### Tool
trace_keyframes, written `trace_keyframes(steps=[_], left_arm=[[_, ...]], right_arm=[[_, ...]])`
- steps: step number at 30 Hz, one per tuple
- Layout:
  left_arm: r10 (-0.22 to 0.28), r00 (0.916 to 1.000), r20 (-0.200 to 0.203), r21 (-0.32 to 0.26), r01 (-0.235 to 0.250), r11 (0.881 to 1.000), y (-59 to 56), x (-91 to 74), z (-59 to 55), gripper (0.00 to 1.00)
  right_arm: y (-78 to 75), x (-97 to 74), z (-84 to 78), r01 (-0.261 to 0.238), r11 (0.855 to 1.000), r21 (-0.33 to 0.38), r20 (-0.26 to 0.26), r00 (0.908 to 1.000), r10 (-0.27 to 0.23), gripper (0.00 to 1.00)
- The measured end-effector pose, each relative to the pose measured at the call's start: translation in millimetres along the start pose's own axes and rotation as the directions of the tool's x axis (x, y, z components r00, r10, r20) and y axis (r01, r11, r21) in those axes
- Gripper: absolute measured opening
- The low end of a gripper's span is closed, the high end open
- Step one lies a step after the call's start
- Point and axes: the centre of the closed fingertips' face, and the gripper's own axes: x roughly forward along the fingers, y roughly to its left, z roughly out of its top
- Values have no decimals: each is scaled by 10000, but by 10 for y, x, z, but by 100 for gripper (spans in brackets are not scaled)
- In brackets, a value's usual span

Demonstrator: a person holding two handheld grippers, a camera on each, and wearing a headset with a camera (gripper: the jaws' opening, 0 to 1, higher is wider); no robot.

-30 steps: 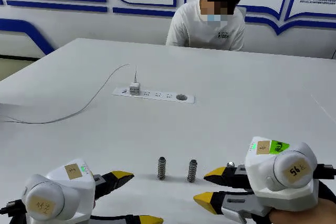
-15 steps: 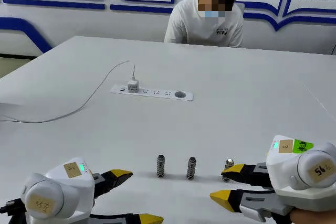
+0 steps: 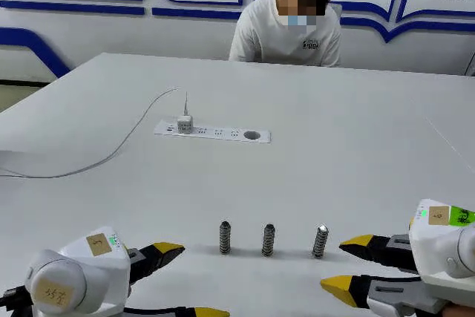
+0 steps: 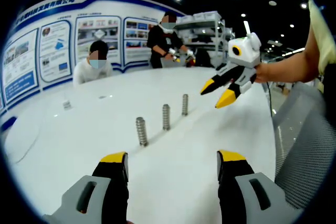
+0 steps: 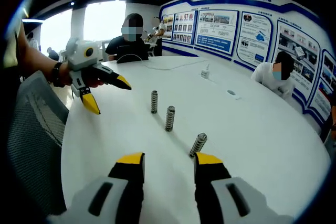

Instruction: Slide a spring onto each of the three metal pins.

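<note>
Three springs (image 3: 268, 240) are standing in a row on the worktop (image 3: 334, 146), each apparently sleeving a pin (image 3: 322, 229), between left gripper (image 3: 194, 280) and right gripper (image 3: 338, 263), both hovering with jaws apart and empty, nothing appearing left to do.

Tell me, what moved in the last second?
The right gripper pulled back to the right, away from the third spring, which now stands free on its pin. The gripper's jaws are open. The left gripper, the left spring and the middle spring stayed put.

Left gripper (image 3: 189, 280) and right gripper (image 3: 346, 263) hover, fingers (image 3: 167, 248) spread
</note>
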Motion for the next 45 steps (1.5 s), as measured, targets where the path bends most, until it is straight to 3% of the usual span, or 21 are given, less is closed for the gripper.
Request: trace_keyframes(steps=[14, 45], left_arm=[[4, 10000, -76, -53, -4, 10000, 8, -7, -28, 73], [11, 10000, -78, -151, -12, 9999, 10, 20, -50, 75]], right_arm=[[-36, -147, -154, 151, 9997, 210, 66, 9999, -153, 47], [-74, -252, -197, 407, 9976, 551, 339, 9985, -426, 59]])
